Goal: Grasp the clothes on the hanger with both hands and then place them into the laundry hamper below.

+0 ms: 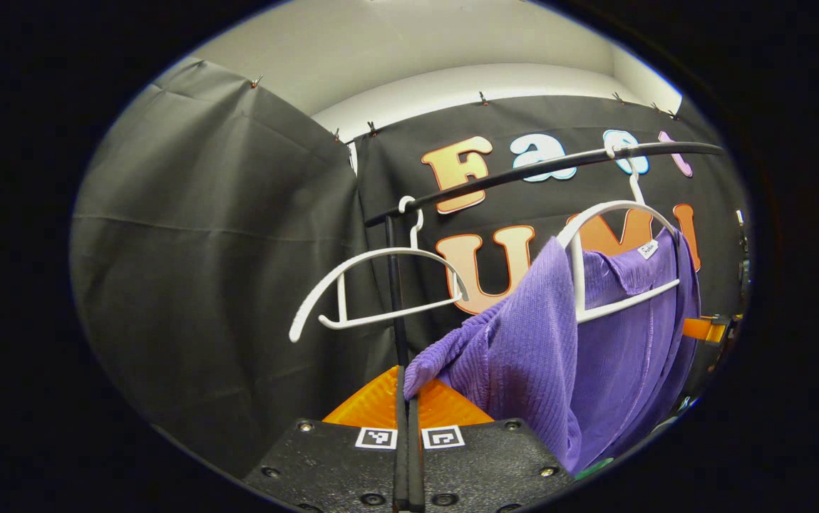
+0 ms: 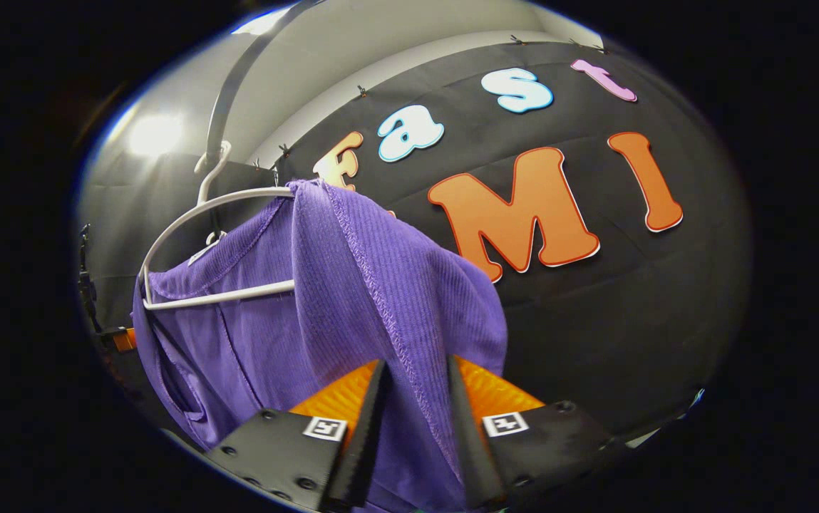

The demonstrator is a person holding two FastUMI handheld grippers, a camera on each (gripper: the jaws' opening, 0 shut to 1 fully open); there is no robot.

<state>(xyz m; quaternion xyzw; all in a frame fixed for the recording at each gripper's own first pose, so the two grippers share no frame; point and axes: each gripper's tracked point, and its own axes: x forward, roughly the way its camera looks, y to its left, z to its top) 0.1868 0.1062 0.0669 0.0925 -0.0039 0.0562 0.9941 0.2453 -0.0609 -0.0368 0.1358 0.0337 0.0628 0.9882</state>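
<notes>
Pinched flat between the left gripper's (image 1: 408, 399) closed fingers is a sleeve end of the purple garment (image 1: 523, 356) — cloth trails up and right from there to the white hanger (image 1: 619, 263) on the black rail (image 1: 544, 167). From the other side, the right gripper (image 2: 416, 399) straddles a fold with its fingers parted, not yet clamped. An empty hanger (image 1: 373, 285) hangs beside; the garment must come off upward before dropping.

Empty white plastic hanger (image 1: 380, 285) hangs on black metal rail (image 1: 544, 169), black upright pole (image 1: 396, 299) behind it.
</notes>
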